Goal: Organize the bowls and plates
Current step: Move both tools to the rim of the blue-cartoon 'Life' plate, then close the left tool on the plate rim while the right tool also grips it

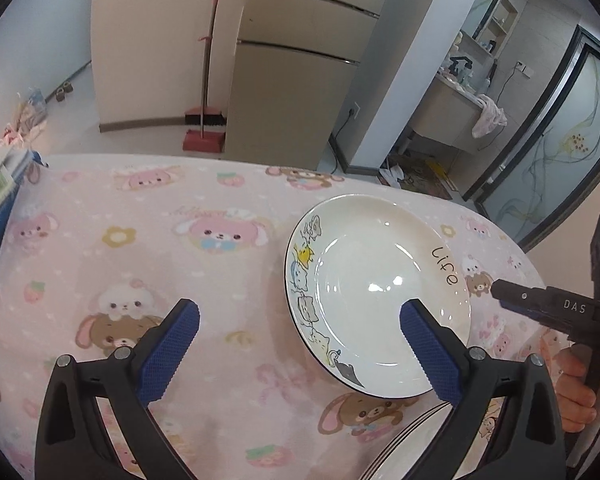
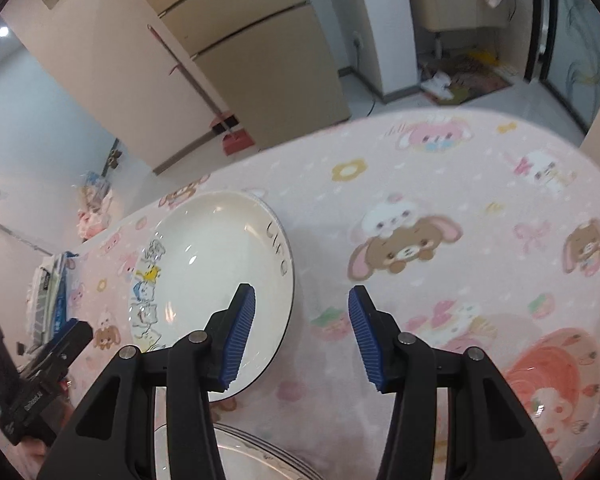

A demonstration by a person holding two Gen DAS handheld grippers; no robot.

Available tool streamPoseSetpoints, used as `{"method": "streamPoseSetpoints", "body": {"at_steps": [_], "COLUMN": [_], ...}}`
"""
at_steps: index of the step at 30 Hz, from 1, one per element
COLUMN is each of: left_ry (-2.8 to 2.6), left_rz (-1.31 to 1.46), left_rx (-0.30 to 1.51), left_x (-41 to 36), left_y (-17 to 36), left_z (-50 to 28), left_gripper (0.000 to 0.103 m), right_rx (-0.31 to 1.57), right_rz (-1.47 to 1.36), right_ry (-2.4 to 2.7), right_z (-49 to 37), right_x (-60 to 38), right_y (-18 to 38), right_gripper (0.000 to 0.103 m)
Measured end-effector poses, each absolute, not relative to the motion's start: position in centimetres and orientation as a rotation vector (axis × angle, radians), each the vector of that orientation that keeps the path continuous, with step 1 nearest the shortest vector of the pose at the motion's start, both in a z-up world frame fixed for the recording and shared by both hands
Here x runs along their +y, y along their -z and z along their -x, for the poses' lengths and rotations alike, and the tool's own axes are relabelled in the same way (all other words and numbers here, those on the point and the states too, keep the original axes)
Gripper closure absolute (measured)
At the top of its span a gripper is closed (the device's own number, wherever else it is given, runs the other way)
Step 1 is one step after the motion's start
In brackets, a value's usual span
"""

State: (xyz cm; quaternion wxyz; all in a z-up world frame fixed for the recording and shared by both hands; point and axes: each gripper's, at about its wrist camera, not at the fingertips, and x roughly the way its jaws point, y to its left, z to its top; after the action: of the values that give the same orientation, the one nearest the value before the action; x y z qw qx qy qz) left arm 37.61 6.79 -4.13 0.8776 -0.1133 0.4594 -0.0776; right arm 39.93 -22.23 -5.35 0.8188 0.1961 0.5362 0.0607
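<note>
White plate [image 1: 376, 276] at right of frame reads "Life"; left gripper [image 1: 300, 344] and right gripper [image 2: 302, 336] jaws spread, empty

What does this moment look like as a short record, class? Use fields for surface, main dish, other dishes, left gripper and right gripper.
surface: table under a pink cartoon tablecloth
main dish: white plate with cartoon animals and the word "Life", lying flat
other dishes: rims of a stack at the near edge, partly hidden
left gripper: open, holding nothing
right gripper: open, holding nothing, one finger over the plate's rim
</note>
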Motion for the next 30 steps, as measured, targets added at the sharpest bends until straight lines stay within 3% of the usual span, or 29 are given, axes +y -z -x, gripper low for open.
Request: {"method": "streamPoseSetpoints", "body": {"at_steps": [5, 11, 19, 23, 26, 28, 30], "left_ry": [0.166, 0.183, 0.187, 0.180, 0.177, 0.171, 0.157], "left_rz": [0.254, 0.320, 0.380, 0.398, 0.416, 0.425, 0.451], "left_rx": [0.972, 1.041, 1.079, 1.088, 1.075, 1.074, 1.076], "left_x": [6.9, 7.1, 7.3, 6.7, 6.5, 6.4, 6.3], "left_y": [4.6, 6.8, 8.6, 9.6, 9.8, 10.0, 10.4], "left_z": [-37.8, -38.7, -39.3, -39.6, -39.6, -39.6, -39.4], "left_gripper": [0.006, 0.033, 0.049, 0.049, 0.051, 0.069, 0.080], "right_rx": [1.184, 1.212, 1.224, 1.229, 1.228, 1.226, 1.223], "right_rz": [-0.472, -0.549, -0.593, -0.588, -0.593, -0.619, -0.623], "right_ry": [-0.157, -0.206, -0.283, -0.291, -0.291, -0.295, -0.303], "right_z": [-40.3, -40.7, -41.3, -41.5, -41.6, -41.7, -41.8], "right_x": [-22.7, -23.4, -22.6, -22.1, -22.2, -22.4, -22.4], "right_y": [7.0, 8.3, 9.4, 10.1, 10.3, 10.6, 10.7], "right_gripper": [0.055, 0.059, 0.077, 0.093, 0.095, 0.096, 0.096]}}
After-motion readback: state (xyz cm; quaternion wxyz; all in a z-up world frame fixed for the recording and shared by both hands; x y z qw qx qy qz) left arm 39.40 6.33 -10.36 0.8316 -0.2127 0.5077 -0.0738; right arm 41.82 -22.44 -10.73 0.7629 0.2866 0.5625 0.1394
